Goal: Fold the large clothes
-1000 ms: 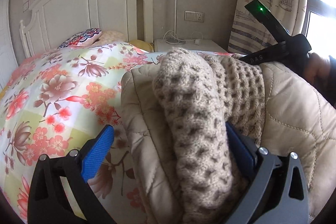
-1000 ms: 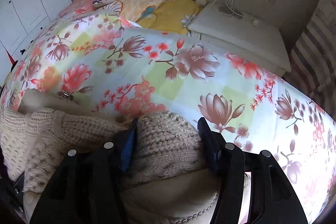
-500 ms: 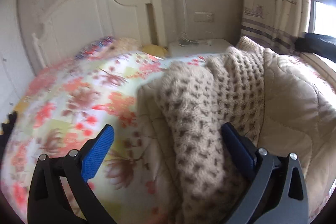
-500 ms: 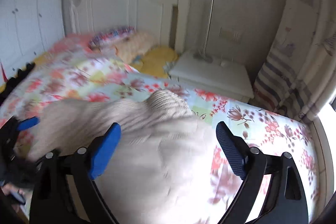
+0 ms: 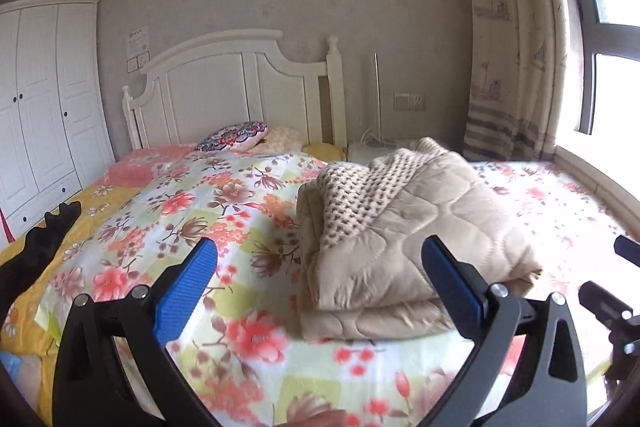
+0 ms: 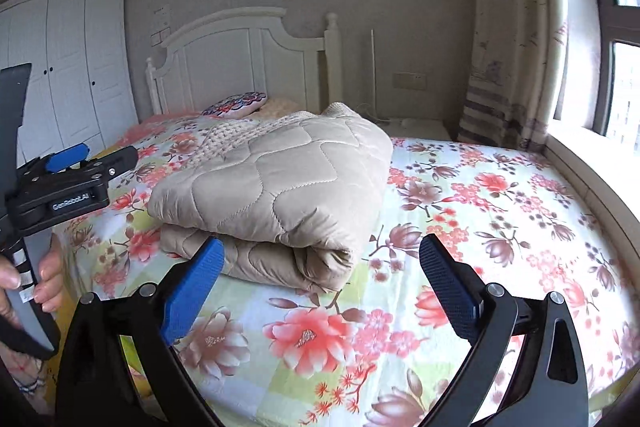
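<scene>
A beige quilted jacket (image 5: 404, 243) with a knitted collar lies folded in a thick bundle on the floral bedspread (image 5: 200, 211). It also shows in the right wrist view (image 6: 280, 187), with the knit part toward the headboard. My left gripper (image 5: 320, 287) is open and empty, held back from the bundle's near edge. My right gripper (image 6: 320, 279) is open and empty, just in front of the bundle's folded edge. The left gripper also shows in the right wrist view (image 6: 72, 167), held by a hand at the far left.
A white headboard (image 5: 240, 95) and pillows (image 5: 236, 141) stand at the far end of the bed. A white wardrobe (image 5: 44, 107) is at the left, a nightstand (image 6: 416, 127), curtain (image 6: 512, 67) and window at the right. A black object (image 5: 44, 239) lies on the bed's left edge.
Both grippers let go of the jacket and drew back from it. The right gripper opened. The jacket now lies folded on the bed, apart from both grippers.
</scene>
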Motion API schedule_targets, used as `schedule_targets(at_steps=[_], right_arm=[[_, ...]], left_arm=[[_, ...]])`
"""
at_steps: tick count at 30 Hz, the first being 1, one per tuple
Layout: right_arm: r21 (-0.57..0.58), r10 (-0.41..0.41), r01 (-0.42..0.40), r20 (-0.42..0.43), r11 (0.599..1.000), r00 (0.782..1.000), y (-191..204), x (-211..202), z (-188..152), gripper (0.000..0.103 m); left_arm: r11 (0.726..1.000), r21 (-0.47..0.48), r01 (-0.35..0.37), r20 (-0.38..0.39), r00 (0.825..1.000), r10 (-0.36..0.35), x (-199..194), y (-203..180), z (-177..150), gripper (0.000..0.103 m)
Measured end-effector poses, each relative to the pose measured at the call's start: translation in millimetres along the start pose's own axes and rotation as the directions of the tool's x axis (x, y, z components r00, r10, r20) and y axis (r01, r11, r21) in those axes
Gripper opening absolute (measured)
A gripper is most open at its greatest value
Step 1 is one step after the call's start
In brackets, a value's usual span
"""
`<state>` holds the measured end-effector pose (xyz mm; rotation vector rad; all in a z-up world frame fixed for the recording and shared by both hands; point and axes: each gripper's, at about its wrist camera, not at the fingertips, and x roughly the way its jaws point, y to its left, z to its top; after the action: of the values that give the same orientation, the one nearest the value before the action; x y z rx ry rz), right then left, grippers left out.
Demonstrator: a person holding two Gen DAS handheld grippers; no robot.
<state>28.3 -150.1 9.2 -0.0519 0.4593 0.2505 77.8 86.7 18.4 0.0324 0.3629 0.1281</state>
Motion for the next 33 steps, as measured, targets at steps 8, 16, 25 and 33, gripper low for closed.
schedule_targets(at_steps=[8, 16, 25, 33], right_arm=[[0.013, -0.021, 0.019, 0.136, 1.000, 0.990, 17.6, -35.6, -6.8, 0.096], [-0.015, -0.013, 0.015, 0.134, 1.000, 0.991, 30.9, -38.5, -8.3, 0.096], [-0.003, -0.009, 0.010, 0.138, 1.000, 0.990, 30.7, -38.5, -8.8, 0.096], [0.003, -0.006, 0.006, 0.131, 1.000, 0.991, 30.7, -36.9, -9.3, 0.097]], left_arm=[[0.999, 0.019, -0.051, 0.050, 0.997, 0.050, -53.0, -10.6, -15.6, 0.101], [0.998, 0.028, -0.055, 0.060, 0.997, 0.053, -59.4, -8.9, -19.5, 0.101], [0.998, 0.033, -0.045, 0.048, 0.998, 0.044, -55.2, -8.7, -23.2, 0.101], [0.999, 0.034, -0.042, 0.042, 0.998, 0.041, -53.7, -9.7, -23.7, 0.101]])
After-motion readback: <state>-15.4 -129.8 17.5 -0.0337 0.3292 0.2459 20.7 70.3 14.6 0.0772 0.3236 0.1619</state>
